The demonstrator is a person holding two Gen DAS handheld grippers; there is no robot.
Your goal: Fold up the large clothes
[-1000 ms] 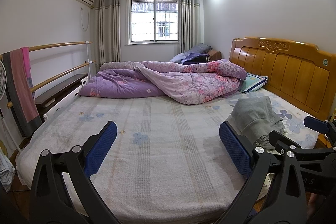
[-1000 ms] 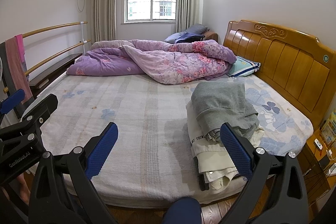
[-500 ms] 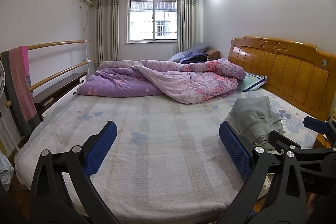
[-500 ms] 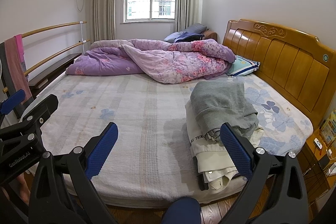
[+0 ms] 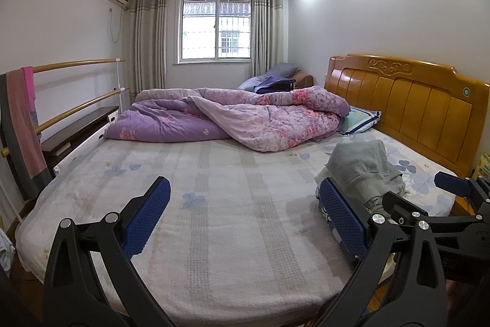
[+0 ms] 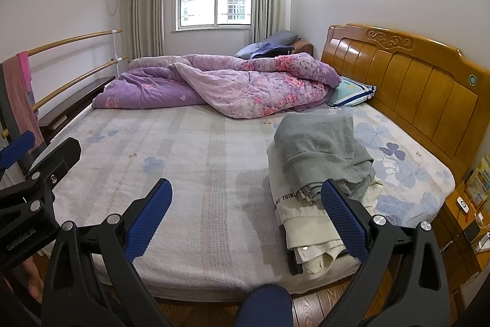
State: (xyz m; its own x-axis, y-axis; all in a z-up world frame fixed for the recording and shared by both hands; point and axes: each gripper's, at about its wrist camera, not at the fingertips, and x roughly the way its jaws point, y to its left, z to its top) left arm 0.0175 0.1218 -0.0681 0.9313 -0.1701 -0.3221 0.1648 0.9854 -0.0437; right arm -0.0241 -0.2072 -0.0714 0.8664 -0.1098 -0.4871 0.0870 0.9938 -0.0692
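A stack of folded clothes lies on the bed's right side: a grey garment on top of a cream garment with a dark one under it. The left wrist view catches the same grey garment behind the right finger. My left gripper is open above the bare sheet near the front edge, nothing between its blue pads. My right gripper is open too, its right fingertip in front of the stack and holding nothing. Each gripper shows at the edge of the other's view.
The bed has a pale flowered sheet. A crumpled purple quilt and a striped pillow lie at the far side. A wooden headboard runs along the right, wooden rails with a hung cloth along the left, a nightstand at right.
Both views have shifted very slightly; the grippers stay open and the clothes have not moved.
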